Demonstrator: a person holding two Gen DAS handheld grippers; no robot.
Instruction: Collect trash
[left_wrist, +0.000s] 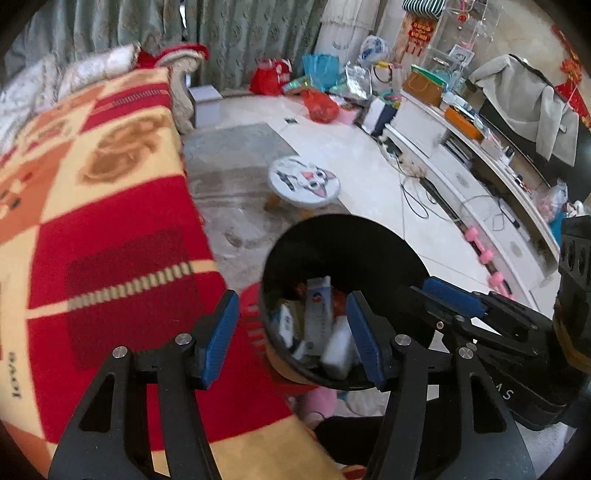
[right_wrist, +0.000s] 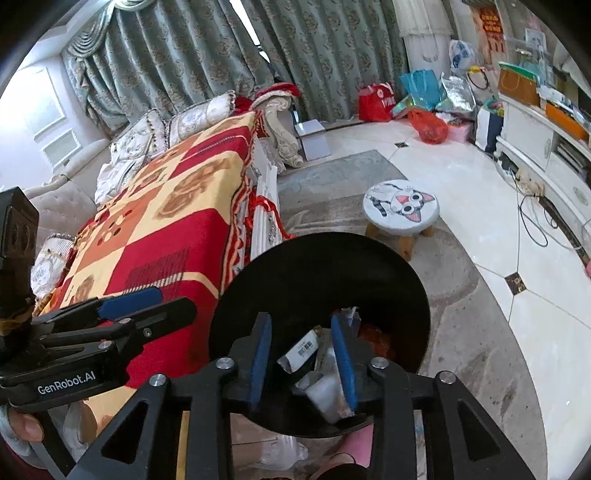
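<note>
Trash (left_wrist: 321, 325), a heap of small cartons, wrappers and a barcoded packet (right_wrist: 301, 349), lies in the black bin (left_wrist: 369, 240) directly under and ahead of both pairs of tongs. The left tongs (left_wrist: 293, 334) stand about half open with nothing between the blue pads; the bin's near rim shows in the gap, and the pads are clear of it. The right tongs (right_wrist: 303, 363) are parted only narrowly, and the packet and a pale wrapper show through the gap, but they look to be lying down in the bin rather than pinched, so I judge these tongs empty too. Each pair is just beside the other, both angled down over the bin mouth. To the left of the tongs runs the sofa with its red and yellow blanket (right_wrist: 166, 221); beyond the bin stands a small cat-face stool (right_wrist: 400, 208). The step in hand looks like a drop into the bin, just made. The next move calls for lifting both tongs clear of the rim and seeking more litter, perhaps around the floor near the stool.
</note>
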